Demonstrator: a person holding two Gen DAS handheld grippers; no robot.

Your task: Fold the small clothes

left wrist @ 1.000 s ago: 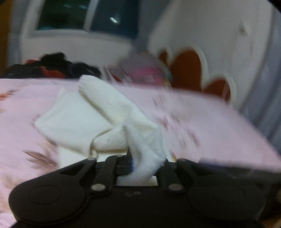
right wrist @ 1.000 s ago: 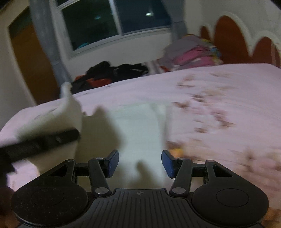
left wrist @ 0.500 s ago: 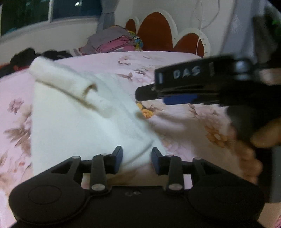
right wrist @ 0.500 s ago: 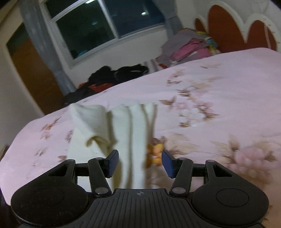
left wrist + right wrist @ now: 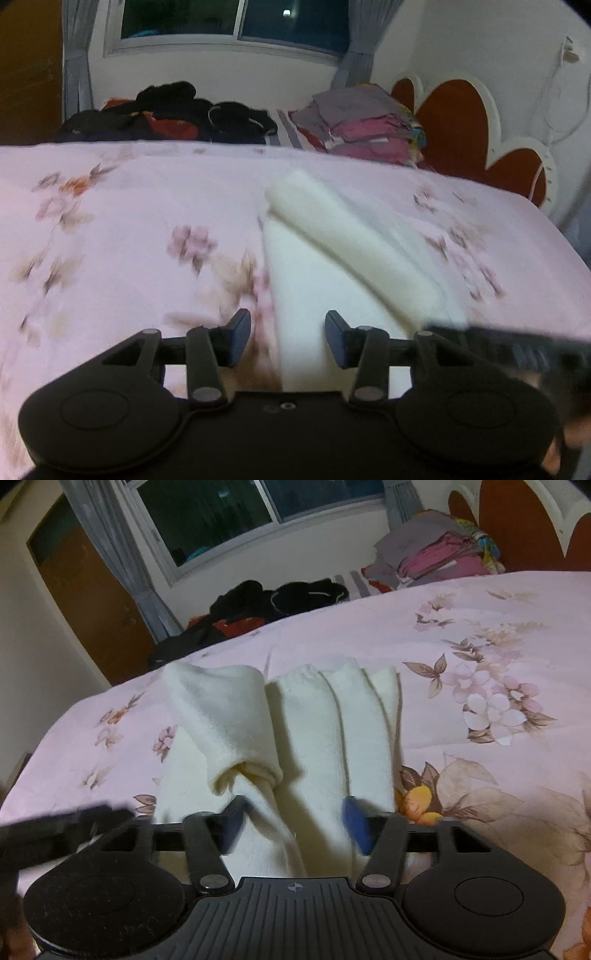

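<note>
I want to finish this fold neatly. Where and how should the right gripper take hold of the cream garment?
Probably the near hem of the cream garment, where the cloth already lies between the open jaws of the right gripper. Come in low from the near side, along the long folds. The flipped sleeve tube is bulky and loose, so pinch the flatter layered panel beside it.

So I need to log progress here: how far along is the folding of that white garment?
Partly done. The white garment lies on the pink floral bedsheet with one sleeve already turned over its body. Nothing is in hand: the left gripper and right gripper are both open. The remaining folds into a compact bundle look undone.
</note>
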